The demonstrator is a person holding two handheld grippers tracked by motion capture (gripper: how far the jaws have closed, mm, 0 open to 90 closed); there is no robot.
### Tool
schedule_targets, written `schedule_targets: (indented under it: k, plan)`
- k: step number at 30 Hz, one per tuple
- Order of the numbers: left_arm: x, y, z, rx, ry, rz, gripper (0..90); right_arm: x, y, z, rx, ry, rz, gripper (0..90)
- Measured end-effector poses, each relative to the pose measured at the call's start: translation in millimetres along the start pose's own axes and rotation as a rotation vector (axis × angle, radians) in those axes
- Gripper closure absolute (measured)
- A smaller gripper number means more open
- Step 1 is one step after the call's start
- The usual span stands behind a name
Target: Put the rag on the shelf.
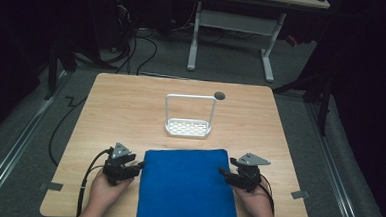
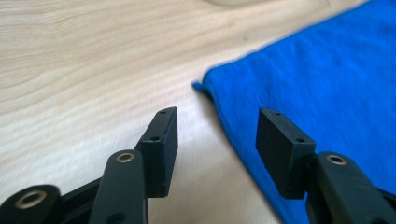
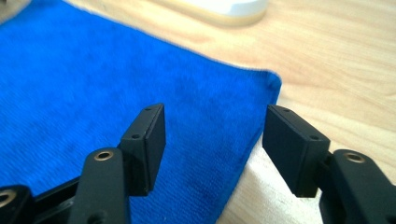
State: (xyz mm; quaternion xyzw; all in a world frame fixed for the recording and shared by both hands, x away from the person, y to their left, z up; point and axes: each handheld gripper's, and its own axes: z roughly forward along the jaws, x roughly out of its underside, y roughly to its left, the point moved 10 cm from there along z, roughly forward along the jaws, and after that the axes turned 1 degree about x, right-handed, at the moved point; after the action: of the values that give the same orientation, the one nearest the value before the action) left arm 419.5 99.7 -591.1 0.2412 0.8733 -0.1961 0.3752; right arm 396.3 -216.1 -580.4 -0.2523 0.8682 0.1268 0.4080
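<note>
Tools spread wide, both: your left tool (image 1: pixel 139 166) straddles the blue cloth's (image 1: pixel 187 188) left edge, right tool (image 1: pixel 223 172) its right edge, on the table (image 1: pixel 121 109).

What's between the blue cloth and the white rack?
High view: bare wood tabletop separates the blue cloth from the white rack.
</note>
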Motion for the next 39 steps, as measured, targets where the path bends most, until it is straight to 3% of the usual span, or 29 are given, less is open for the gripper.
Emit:
schedule_targets:
  k: [2, 5, 9, 14, 18, 22, 24, 30, 34, 39]
  plan:
    - [-3.6, 1.1, 9.0, -0.019, 0.012, 0.013, 49.2, 0.1, -1.2, 2.5, 0.025, 0.017, -0.027, 35.2]
    - [-10.7, 3.4, 21.8, -0.041, 0.022, 0.019, 49.7, -1.2, -3.0, 6.6, 0.025, 0.017, -0.012, 30.0]
    - [-18.4, 6.1, 31.2, -0.073, 0.002, 0.018, 53.3, -1.5, -12.7, 11.5, 0.033, 0.03, 0.015, 35.3]
    - [-17.3, -0.3, 31.4, -0.061, 0.012, 0.052, 62.2, -1.8, -24.9, 17.9, 0.016, 0.037, 0.083, 41.1]
    - [-14.8, -8.3, 30.6, -0.053, 0.022, 0.089, 69.9, -1.1, -34.5, 28.1, 0.078, 0.054, 0.086, 40.1]
    - [-14.6, -11.7, 31.6, -0.031, 0.019, 0.089, 80.5, -10.5, -35.2, 35.5, 0.083, 0.085, 0.071, 49.8]
    - [-14.6, -12.3, 31.9, -0.011, 0.019, 0.078, 85.8, -14.5, -32.5, 41.4, 0.05, 0.1, 0.098, 55.5]
    - [-14.1, -10.4, 30.7, 0.018, 0.016, 0.042, 88.1, -16.6, -28.0, 45.6, 0.066, 0.089, 0.084, 86.4]
    - [-19.6, -14.5, 23.0, 0.044, -0.043, 0.029, 88.2, -17.6, -20.9, 40.5, 0.048, 0.061, 0.074, 88.1]
    - [-34.6, -18.9, 0.2, 0.039, -0.154, 0.045, 88.2, -28.9, -4.2, 21.3, 0.03, -0.023, 0.03, 88.3]
